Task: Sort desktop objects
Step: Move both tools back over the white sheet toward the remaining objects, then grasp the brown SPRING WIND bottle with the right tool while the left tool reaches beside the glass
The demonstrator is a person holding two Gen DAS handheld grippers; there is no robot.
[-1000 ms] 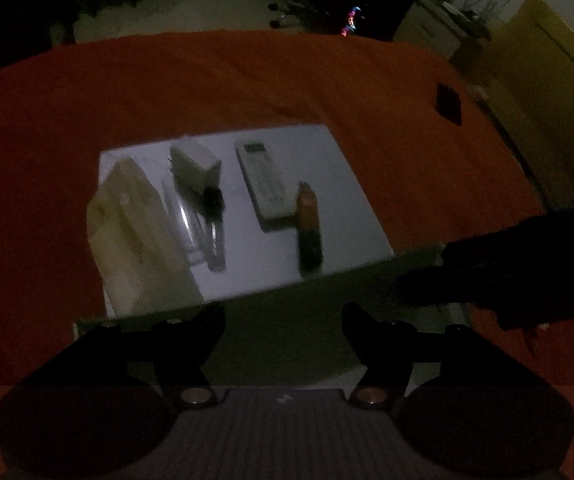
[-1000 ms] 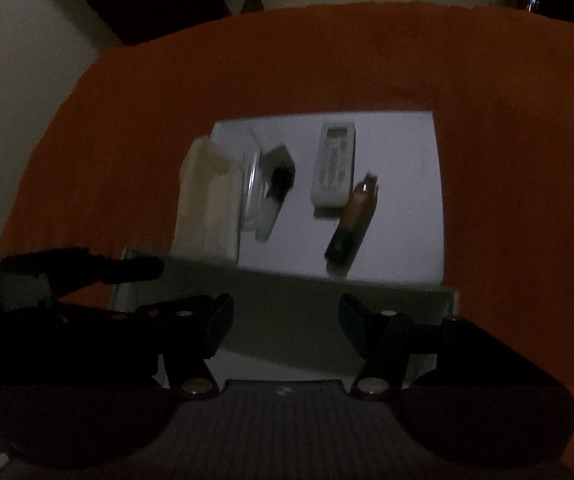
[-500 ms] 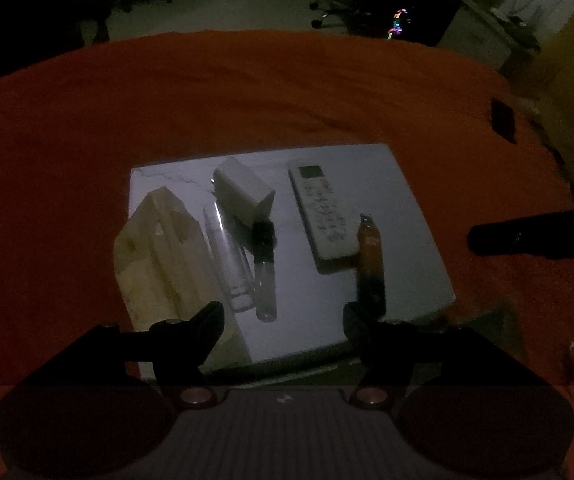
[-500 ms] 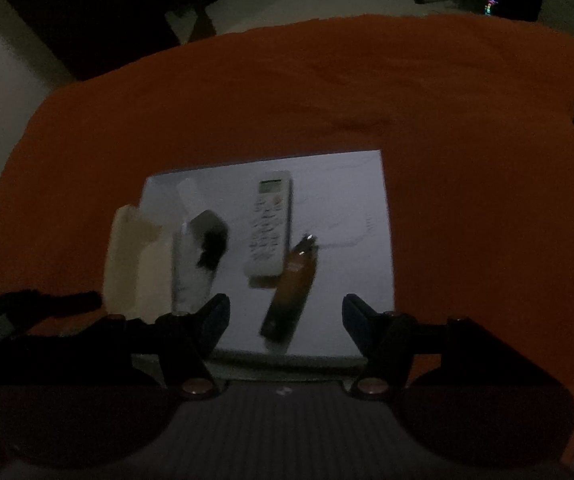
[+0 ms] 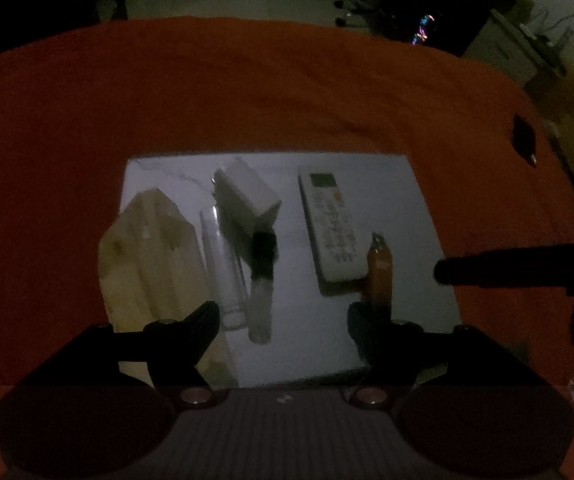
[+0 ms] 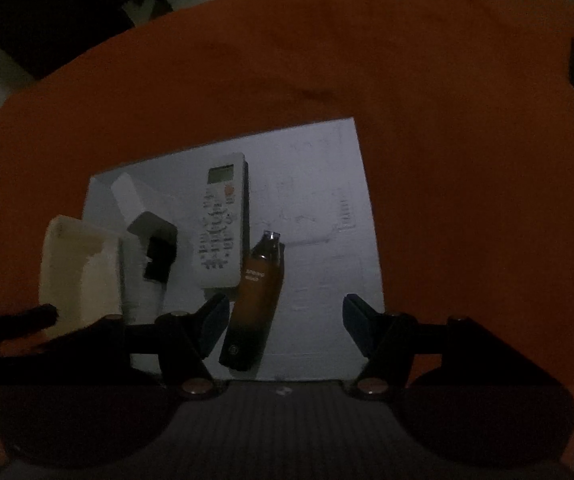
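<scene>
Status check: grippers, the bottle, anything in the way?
Left gripper and right gripper open, empty. Brown bottle lying on white board, between right fingers. Remote alongside it.

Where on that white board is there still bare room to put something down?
The white board is bare to the right of the remote control and brown bottle, out to its edge. The left is crowded: cream box, white adapter, clear tubes.

Table [image 5: 271, 92] covered by orange cloth. White board [image 5: 415, 240] lies flat on cloth, ahead of both sets of jaws. Small dark flat object [image 5: 524, 136] on cloth, far right of the left jaws, well apart from board.
</scene>
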